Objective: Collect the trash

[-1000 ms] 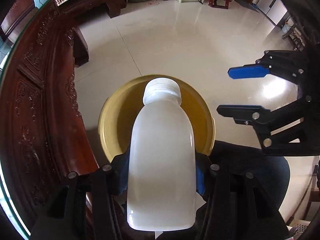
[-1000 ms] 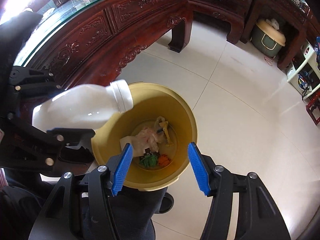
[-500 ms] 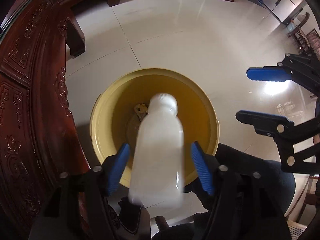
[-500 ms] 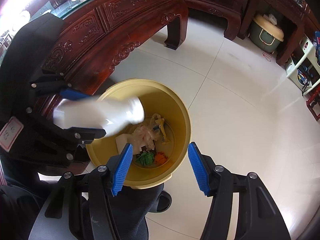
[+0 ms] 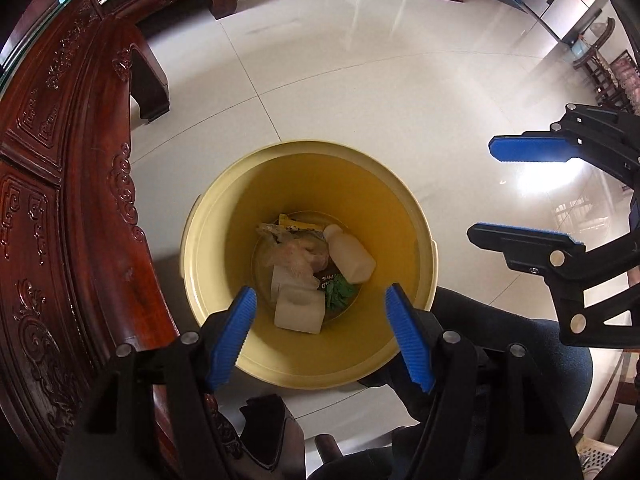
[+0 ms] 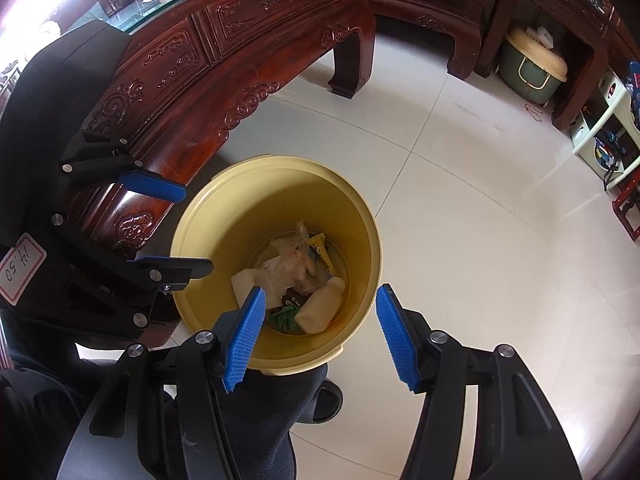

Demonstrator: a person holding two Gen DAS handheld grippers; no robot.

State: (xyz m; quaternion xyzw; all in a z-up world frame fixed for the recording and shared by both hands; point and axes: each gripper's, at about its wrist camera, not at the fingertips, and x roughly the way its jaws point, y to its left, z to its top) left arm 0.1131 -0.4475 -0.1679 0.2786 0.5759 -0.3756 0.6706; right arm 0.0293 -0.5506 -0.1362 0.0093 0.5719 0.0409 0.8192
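Directly below the released, just-widened left tongs (image 5: pixel 320 330) – and the released right tongs (image 6: pixel 320 338) – the white plastic bottle (image 5: pixel 350 258) is seen lying inside the round yellow plastic bin (image 5: pixel 404 216).

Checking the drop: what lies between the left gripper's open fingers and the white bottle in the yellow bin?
Nothing solid. In the left wrist view the left gripper hangs open over the yellow bin; only empty bin interior separates it from the white bottle lying on the bottom.
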